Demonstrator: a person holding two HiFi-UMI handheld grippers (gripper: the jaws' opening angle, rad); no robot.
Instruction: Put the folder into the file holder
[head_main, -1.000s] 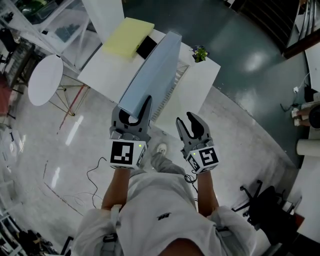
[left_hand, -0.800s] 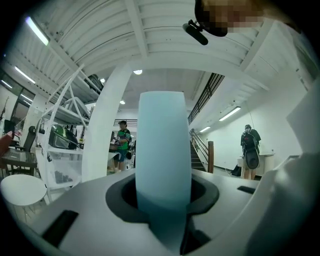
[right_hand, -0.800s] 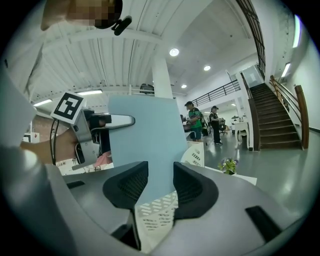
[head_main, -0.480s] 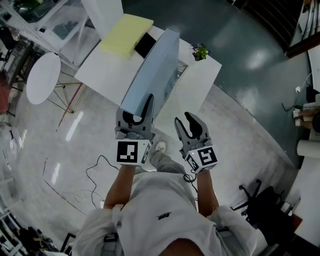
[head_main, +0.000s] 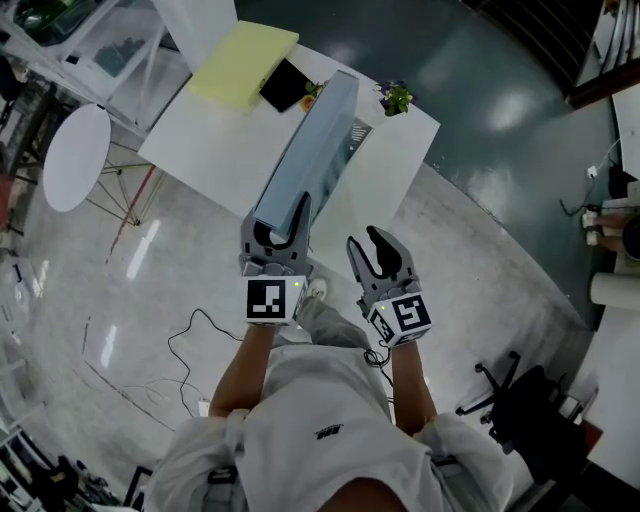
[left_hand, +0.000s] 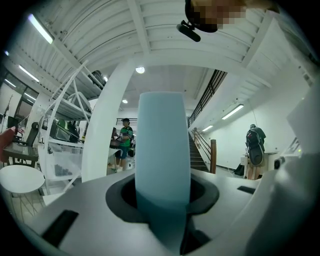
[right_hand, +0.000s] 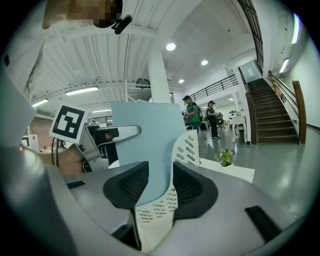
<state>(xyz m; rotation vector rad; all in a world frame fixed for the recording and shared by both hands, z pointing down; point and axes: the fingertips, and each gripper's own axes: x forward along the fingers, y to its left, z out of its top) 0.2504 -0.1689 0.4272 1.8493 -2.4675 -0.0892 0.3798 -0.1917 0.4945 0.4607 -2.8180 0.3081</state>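
A white rectangular worktop (head_main: 200, 150) fills the upper part of the head view. A long pale blue folder (head_main: 310, 145) (left_hand: 162, 150) (right_hand: 145, 135) stretches over it, from the near corner towards the far right edge. Its far end is over a white perforated plastic file holder (head_main: 358, 135) (right_hand: 185, 150), which stands near that right edge. In the right gripper view the holder's slotted wall overlaps the folder's right side. Whether the folder's lower edge is inside the holder cannot be told.

A pale yellow flat pad (head_main: 245, 65) lies at the far left corner, with a flat black item (head_main: 285, 85) just beside it.

The left hand-held gripper (head_main: 282, 218) (left_hand: 162, 197) is clamped on the folder's near end. The right hand-held gripper (head_main: 380, 245) (right_hand: 155, 187) sits at the near right edge, beside the folder. Its jaws are drawn together with nothing gripped, and folder and holder show beyond the slot between its pads.

A small potted plant with purple flowers (head_main: 395, 97) (right_hand: 225, 156) stands near the right corner, close to the holder.
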